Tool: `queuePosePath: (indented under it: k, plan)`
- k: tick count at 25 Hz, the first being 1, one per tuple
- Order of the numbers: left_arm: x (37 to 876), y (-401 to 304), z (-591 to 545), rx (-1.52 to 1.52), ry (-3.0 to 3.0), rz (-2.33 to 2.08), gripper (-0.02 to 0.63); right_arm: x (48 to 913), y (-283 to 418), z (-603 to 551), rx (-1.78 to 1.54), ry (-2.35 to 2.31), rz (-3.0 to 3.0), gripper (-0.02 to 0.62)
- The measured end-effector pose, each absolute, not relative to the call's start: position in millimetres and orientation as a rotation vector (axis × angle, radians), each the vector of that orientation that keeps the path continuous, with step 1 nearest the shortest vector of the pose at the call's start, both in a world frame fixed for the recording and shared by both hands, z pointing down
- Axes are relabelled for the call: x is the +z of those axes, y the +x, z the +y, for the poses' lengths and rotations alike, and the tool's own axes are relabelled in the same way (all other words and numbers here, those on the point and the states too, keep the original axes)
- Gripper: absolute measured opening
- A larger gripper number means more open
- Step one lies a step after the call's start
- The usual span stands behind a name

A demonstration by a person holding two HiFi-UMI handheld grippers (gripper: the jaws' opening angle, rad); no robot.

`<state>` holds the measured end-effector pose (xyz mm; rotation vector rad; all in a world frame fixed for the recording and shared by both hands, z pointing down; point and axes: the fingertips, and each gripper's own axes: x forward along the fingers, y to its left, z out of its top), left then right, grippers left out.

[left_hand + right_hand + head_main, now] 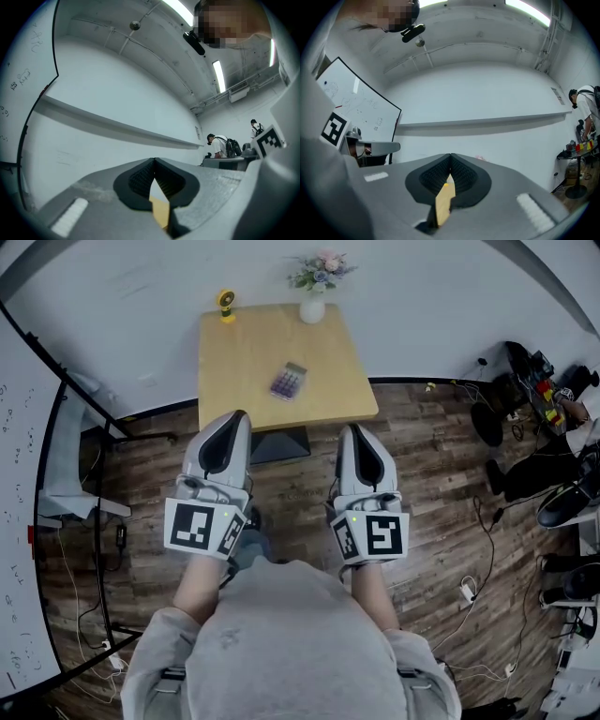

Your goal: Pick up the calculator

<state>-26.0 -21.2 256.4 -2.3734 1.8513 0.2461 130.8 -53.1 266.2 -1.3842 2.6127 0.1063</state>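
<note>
Spreading across the lower part of the head view, a dark plank floor (450,521) meets a white wall (141,296), and against that wall stands a square light-wood counter (244,381). Next in size come the two tongs, held side by side with their tips showing at the counter's near edge, well apart from everything that stands on it. The left tongs (240,416) are pressed together with nothing pinched. In the left gripper view the ribbed black pads (140,180) meet at their tips, and only a sliver of the wooden top shows through the gap lower down. The right tongs (348,429) are likewise pressed together and empty, their pads (464,176) touching at the tips in the right gripper view. A white vase (312,309) of pink and pale flowers stands at the middle of the counter's far edge. The calculator (289,382) lies flat near the counter's centre, a little toward the right edge, turned at a slant with its keys up. Smallest is a yellow object (226,306) at the far left corner, perhaps a little fan, though it is too small to be sure.
</note>
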Motion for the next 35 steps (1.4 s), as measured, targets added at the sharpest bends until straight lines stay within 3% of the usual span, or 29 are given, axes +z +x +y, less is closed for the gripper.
queuePosePath:
  k: [35]
  plan:
    - [255,-169,-209,0.258,-2.488,1.706,0.005,262,-7,-224,0.135,-1.561,2.507,0.002]
